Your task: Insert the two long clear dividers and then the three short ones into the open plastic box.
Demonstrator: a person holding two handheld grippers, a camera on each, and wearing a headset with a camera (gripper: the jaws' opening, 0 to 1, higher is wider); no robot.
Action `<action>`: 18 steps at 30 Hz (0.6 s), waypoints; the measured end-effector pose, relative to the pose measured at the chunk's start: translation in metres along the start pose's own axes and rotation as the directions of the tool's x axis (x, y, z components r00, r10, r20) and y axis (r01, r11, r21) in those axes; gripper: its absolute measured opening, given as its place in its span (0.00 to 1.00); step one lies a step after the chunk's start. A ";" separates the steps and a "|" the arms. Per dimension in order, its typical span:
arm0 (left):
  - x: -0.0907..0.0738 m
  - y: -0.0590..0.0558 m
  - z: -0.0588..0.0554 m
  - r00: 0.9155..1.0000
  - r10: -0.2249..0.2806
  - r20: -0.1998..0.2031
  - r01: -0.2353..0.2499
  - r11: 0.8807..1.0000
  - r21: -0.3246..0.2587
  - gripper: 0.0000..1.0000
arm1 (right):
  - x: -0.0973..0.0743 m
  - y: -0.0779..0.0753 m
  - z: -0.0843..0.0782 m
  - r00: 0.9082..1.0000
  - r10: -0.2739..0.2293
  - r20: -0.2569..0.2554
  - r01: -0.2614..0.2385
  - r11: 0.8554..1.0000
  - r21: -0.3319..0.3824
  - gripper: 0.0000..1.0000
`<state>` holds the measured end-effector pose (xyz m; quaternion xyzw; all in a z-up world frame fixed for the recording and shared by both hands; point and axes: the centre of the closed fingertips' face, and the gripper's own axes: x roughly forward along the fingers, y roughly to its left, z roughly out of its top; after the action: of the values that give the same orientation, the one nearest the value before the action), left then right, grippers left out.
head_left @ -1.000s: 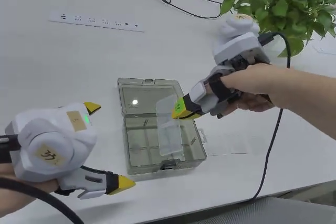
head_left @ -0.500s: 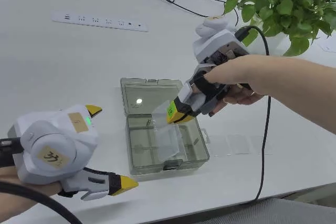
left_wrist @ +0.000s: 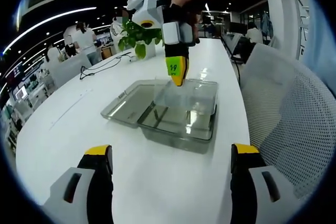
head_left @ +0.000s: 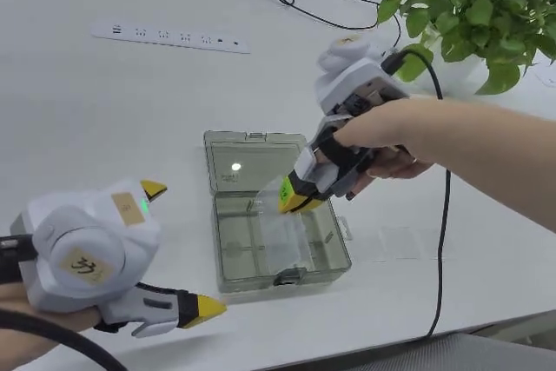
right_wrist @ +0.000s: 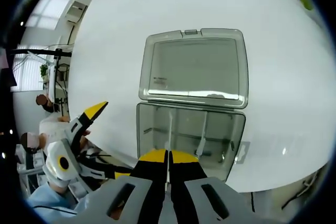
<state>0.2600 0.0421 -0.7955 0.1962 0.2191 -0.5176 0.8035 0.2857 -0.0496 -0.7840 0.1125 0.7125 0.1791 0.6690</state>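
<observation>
my right gripper (head_left: 291, 202) is clamped on a clear divider (head_left: 283, 234), which reaches down into the open plastic box (head_left: 252, 280). my left gripper (head_left: 182, 247) hangs beside the box, jaws wide apart.

"33" sticker on left gripper (head_left: 182, 247) body; green "19" tag on right gripper (left_wrist: 177, 78) fingers (left_wrist: 175, 69).
</observation>
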 end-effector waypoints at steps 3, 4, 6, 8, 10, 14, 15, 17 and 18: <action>0.000 0.000 -0.001 1.000 -0.002 -0.001 0.002 1.000 -0.001 0.95 | 0.001 0.000 0.001 1.000 -0.007 -0.003 0.007 1.000 0.002 0.01; 0.000 0.000 -0.001 1.000 -0.003 -0.003 0.003 1.000 -0.003 0.95 | 0.001 -0.001 0.001 1.000 -0.014 -0.004 0.014 1.000 0.005 0.01; -0.001 0.000 0.000 1.000 -0.003 -0.001 0.003 1.000 -0.002 0.95 | 0.003 -0.004 0.003 1.000 -0.017 -0.006 0.017 1.000 0.006 0.01; -0.001 0.000 -0.001 1.000 -0.003 -0.003 0.003 1.000 -0.005 0.95 | 0.004 -0.005 0.006 1.000 -0.016 -0.005 0.016 1.000 0.003 0.01; 0.000 0.000 -0.002 1.000 -0.003 -0.003 0.003 1.000 -0.003 0.95 | 0.004 -0.005 0.005 1.000 -0.018 -0.003 0.018 1.000 0.007 0.01; 0.000 0.001 -0.002 1.000 -0.002 -0.003 0.002 1.000 -0.006 0.94 | 0.006 -0.002 0.000 1.000 -0.022 -0.005 0.022 1.000 0.011 0.01; 0.000 0.001 -0.001 1.000 -0.002 -0.001 0.002 1.000 -0.008 0.94 | 0.006 -0.003 0.000 1.000 -0.023 -0.006 0.023 1.000 0.009 0.01; -0.001 0.001 -0.002 1.000 -0.001 -0.002 0.001 1.000 -0.007 0.94 | 0.007 -0.003 0.001 1.000 -0.024 -0.008 0.024 1.000 0.008 0.01; -0.001 0.001 -0.002 1.000 -0.001 -0.002 0.001 1.000 -0.007 0.94 | 0.006 -0.003 0.001 1.000 -0.027 -0.009 0.027 1.000 0.009 0.01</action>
<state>0.2601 0.0438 -0.7967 0.1940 0.2217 -0.5171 0.8036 0.2862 -0.0495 -0.7908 0.1053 0.7178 0.1674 0.6676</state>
